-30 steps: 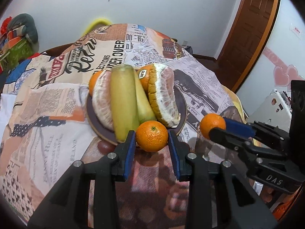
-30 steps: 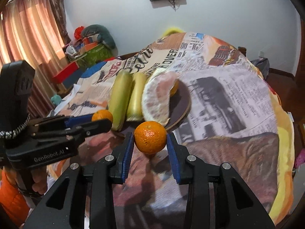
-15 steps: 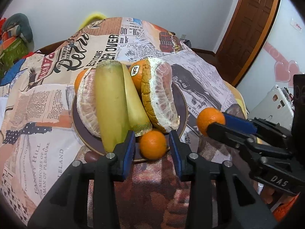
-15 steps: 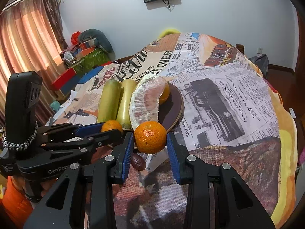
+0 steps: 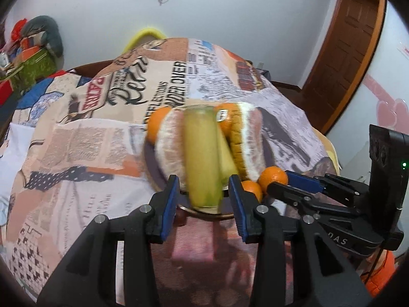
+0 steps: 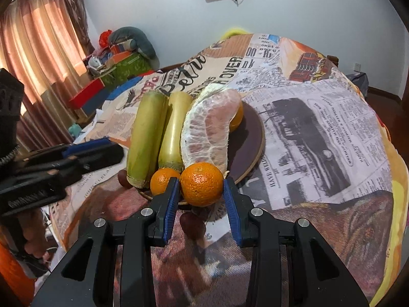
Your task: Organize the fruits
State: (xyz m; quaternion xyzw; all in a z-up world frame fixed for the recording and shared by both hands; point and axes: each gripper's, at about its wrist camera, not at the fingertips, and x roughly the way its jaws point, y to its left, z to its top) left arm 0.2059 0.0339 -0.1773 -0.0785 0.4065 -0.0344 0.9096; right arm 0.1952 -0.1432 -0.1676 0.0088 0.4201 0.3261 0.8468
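A dark round plate [image 6: 251,148] holds two green-yellow stalks [image 6: 147,138], peeled pomelo pieces [image 6: 209,130] and oranges. My right gripper [image 6: 202,194] is shut on a mandarin [image 6: 202,184] at the plate's near rim; it also shows in the left wrist view [image 5: 273,176]. A second mandarin [image 6: 162,180] lies on the rim just left of it, seen too in the left wrist view [image 5: 251,189]. My left gripper [image 5: 203,199] is open and empty, its fingers either side of the big stalk's near end [image 5: 202,158].
The table has a newspaper-print cloth [image 6: 319,133]. Two small dark red fruits [image 6: 191,223] lie on the cloth by the plate's near edge. Boxes and bags [image 6: 122,58] are piled far left by a curtain. A wooden door [image 5: 340,51] is at the right.
My left gripper has let go of its mandarin, which now lies on the plate rim, and has drawn back to the left. My right gripper has carried its mandarin forward to the plate.
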